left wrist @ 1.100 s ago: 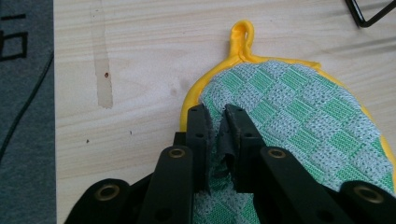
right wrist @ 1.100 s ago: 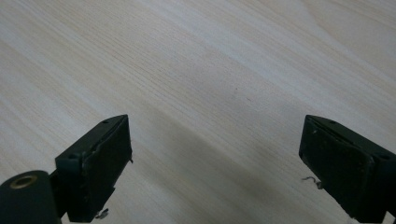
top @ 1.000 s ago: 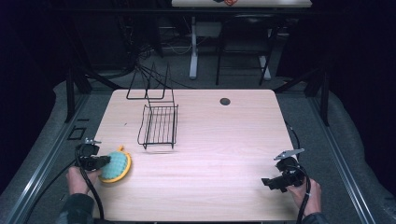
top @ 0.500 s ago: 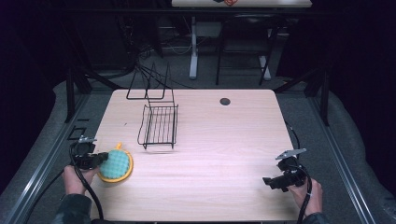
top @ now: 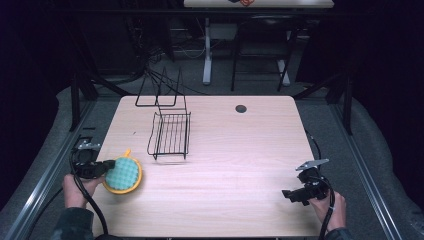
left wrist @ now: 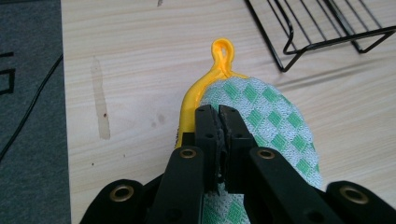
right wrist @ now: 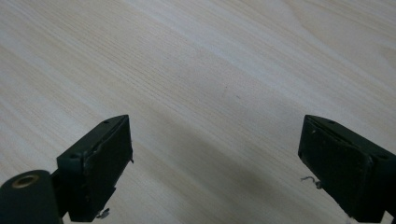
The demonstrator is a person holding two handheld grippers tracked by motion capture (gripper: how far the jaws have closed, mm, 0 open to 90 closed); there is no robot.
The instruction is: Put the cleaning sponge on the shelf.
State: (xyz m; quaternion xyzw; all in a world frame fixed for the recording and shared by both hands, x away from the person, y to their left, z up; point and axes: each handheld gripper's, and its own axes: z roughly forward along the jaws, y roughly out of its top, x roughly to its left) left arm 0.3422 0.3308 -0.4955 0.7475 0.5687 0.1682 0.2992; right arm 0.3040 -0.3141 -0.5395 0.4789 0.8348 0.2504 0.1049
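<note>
A round pot holder (top: 125, 175), green-and-white checked with a yellow rim and hanging loop, is held at the table's front left. My left gripper (top: 111, 165) is shut on its near edge. In the left gripper view the two jaws (left wrist: 218, 113) pinch the cloth of the pot holder (left wrist: 275, 116) just inside the yellow rim, with the loop pointing away from me. It hangs tilted, a little above the wood. My right gripper (top: 288, 194) rests low at the front right, open. The right gripper view has its fingers (right wrist: 215, 154) wide apart over bare wood.
A black wire rack (top: 171, 134) stands left of the table's middle, and its corner (left wrist: 327, 32) lies just beyond the pot holder. A second wire frame (top: 160, 92) stands at the far edge. A dark round hole (top: 241, 108) marks the wooden table (top: 240, 155).
My left gripper has risen a little with the pot holder in it, lifting the cloth off the table. The right gripper has stayed where it was.
</note>
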